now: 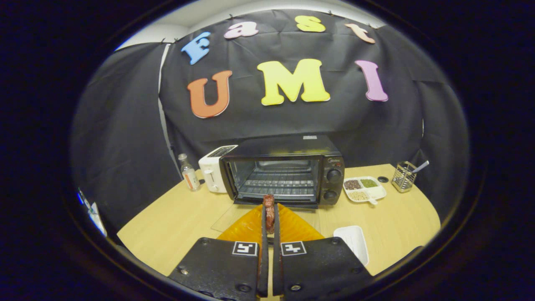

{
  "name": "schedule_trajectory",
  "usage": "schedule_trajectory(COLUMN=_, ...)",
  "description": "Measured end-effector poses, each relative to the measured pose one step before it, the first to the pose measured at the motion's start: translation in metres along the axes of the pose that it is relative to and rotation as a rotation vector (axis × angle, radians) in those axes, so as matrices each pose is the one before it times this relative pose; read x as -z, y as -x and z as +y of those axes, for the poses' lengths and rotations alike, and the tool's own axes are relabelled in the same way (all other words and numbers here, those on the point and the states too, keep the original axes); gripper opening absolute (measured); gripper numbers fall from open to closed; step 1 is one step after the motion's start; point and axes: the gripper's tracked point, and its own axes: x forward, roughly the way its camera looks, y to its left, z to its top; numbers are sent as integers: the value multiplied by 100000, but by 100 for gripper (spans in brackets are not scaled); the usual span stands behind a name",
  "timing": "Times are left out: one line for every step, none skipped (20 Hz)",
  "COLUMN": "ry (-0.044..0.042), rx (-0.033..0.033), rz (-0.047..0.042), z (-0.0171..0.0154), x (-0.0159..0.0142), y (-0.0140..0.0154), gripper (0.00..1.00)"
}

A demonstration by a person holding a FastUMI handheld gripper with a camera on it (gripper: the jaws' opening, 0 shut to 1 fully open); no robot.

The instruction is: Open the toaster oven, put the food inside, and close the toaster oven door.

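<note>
A black toaster oven (288,171) stands on the wooden table beyond my fingers, its glass door (255,213) folded down flat toward me and the wire rack (278,186) showing inside. My gripper (269,215) is shut on a thin reddish-brown piece of food (269,211), held upright between the two fingers. The food hangs just in front of the oven's mouth, above the lowered door.
A white toaster (213,173) and a small bottle (189,173) stand left of the oven. To its right lie a divided dish of beans (363,189) and a wire holder (404,176). A white tray (354,242) sits near my right finger.
</note>
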Motion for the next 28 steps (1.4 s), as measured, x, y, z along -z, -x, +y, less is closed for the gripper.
schedule_trajectory(ry=-5833, rx=-611, rz=-133, z=25, x=286, y=-946, gripper=7)
schedule_trajectory(ry=-5977, rx=-1102, rz=-266, z=-36, x=31, y=-935, gripper=7)
schedule_trajectory(ry=-5760, rx=-803, rz=-752, z=-237, x=-38, y=-972, gripper=7)
schedule_trajectory(ry=-6151, rx=-369, rz=-1073, z=-314, x=-194, y=-978, gripper=8)
schedule_trajectory(ry=-5994, rx=-186, rz=-1851, z=-315, x=-311, y=-898, gripper=8)
schedule_trajectory(ry=-6982, rx=-382, rz=-1061, z=-381, x=2, y=-1195, gripper=7)
schedule_trajectory(ry=-6324, rx=-880, rz=-694, z=-324, x=-159, y=-1171, gripper=7)
schedule_trajectory(ry=-5475, rx=-1163, rz=616, z=-183, x=69, y=-1000, gripper=7)
schedule_trajectory(ry=-6347, rx=-1725, rz=620, z=-399, x=166, y=-1221, gripper=7)
schedule_trajectory(ry=-5452, rx=-1796, rz=308, z=-211, x=-87, y=-1000, gripper=7)
schedule_trajectory(ry=-4134, rx=-2194, rz=209, z=-103, x=-200, y=-798, gripper=7)
schedule_trajectory(ry=-3942, rx=-1835, rz=-903, z=-233, x=-442, y=-766, gripper=7)
schedule_trajectory(ry=-3187, rx=-938, rz=383, z=-109, x=-50, y=-709, gripper=7)
schedule_trajectory(ry=-4755, rx=-1478, rz=28, z=-41, x=-196, y=-669, gripper=7)
schedule_trajectory(ry=-4893, rx=-2007, rz=146, z=77, x=-126, y=-723, gripper=7)
schedule_trajectory(ry=-6146, rx=-1701, rz=-75, z=32, x=-149, y=-893, gripper=7)
schedule_trajectory(ry=-6538, rx=-1147, rz=-111, z=-213, x=-290, y=-1048, gripper=7)
schedule_trajectory(ry=-4649, rx=-131, rz=-1504, z=-206, x=-347, y=-1020, gripper=7)
schedule_trajectory(ry=-2488, rx=131, rz=-1127, z=-59, x=-217, y=-1162, gripper=7)
schedule_trajectory(ry=-1639, rx=244, rz=-1911, z=-46, x=-209, y=-1193, gripper=7)
schedule_trajectory(ry=-908, rx=156, rz=-1467, z=15, x=12, y=-811, gripper=7)
schedule_trajectory(ry=-962, rx=23, rz=-2489, z=-8, x=-62, y=-945, gripper=7)
schedule_trajectory(ry=106, rx=944, rz=-1893, z=-87, x=0, y=-902, gripper=7)
schedule_trajectory(ry=1138, rx=1828, rz=-1606, z=-170, x=-4, y=-769, gripper=7)
schedule_trajectory(ry=1554, rx=2304, rz=-1050, z=-395, x=8, y=-565, gripper=7)
schedule_trajectory(ry=2209, rx=2494, rz=-713, z=-560, x=85, y=-573, gripper=7)
schedule_trajectory(ry=1887, rx=1363, rz=-1107, z=-306, x=-190, y=-323, gripper=8)
schedule_trajectory(ry=1213, rx=562, rz=-655, z=-48, x=-145, y=-247, gripper=8)
